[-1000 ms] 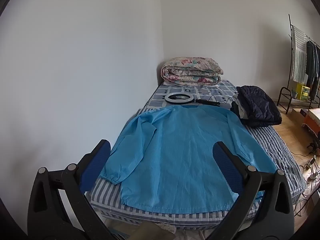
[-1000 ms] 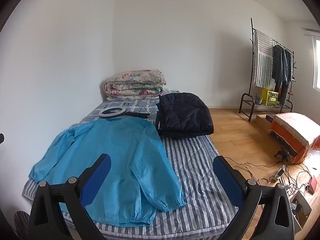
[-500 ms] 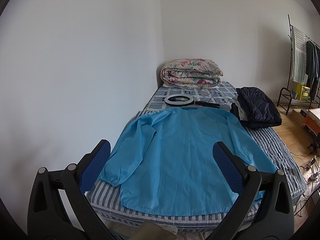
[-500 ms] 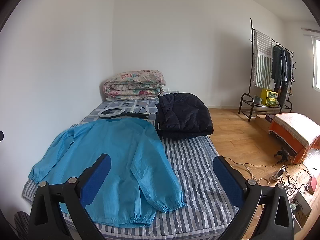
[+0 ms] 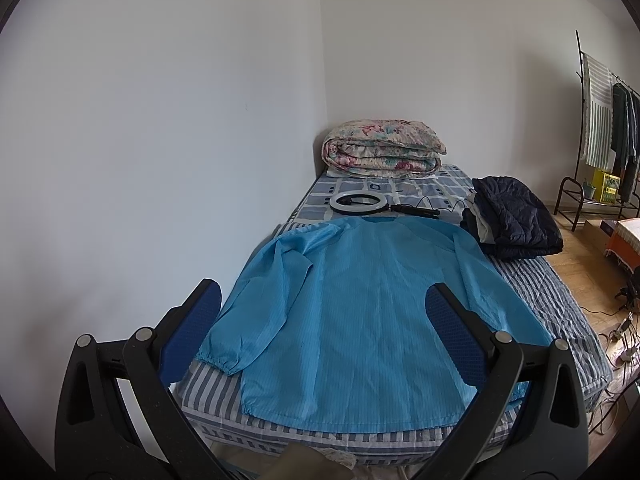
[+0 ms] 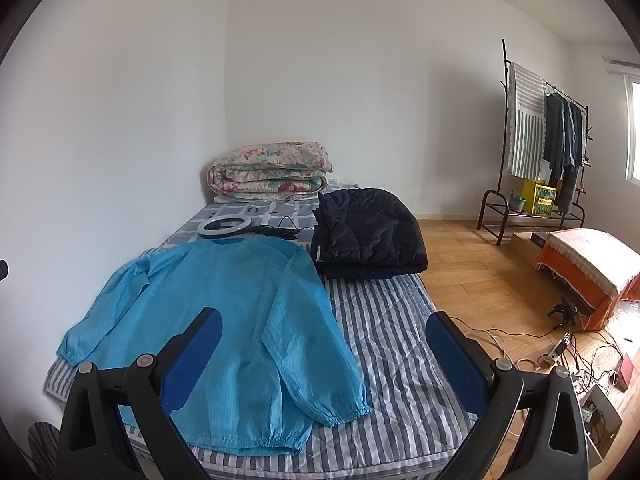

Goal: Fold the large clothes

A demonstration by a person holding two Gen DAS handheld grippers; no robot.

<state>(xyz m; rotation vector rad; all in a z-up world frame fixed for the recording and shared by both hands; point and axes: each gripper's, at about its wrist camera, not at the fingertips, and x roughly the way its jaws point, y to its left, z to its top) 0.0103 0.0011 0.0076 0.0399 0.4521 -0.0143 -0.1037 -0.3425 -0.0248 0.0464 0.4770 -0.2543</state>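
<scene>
Shirt (image 5: pixel 360 320), blue, long-sleeved, lies flat on my striped bed (image 6: pixel 400 360), hem at the near edge, one side along the wall. My left hand-held gripper (image 5: pixel 324 336) and right hand-held gripper (image 6: pixel 324 356) hover spread wide, empty. Dark jacket (image 6: pixel 368 236) sits beyond; bare mattress lies right of the shirt.

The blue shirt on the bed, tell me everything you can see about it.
The blue shirt is a bright blue long-sleeved top of thin, finely ribbed fabric with gathered cuffs and hem. It lies spread flat on the striped mattress, unfolded, collar toward the ring light, hem at the near edge. Both sleeves angle down beside the body. Neither open gripper touches it.
</scene>
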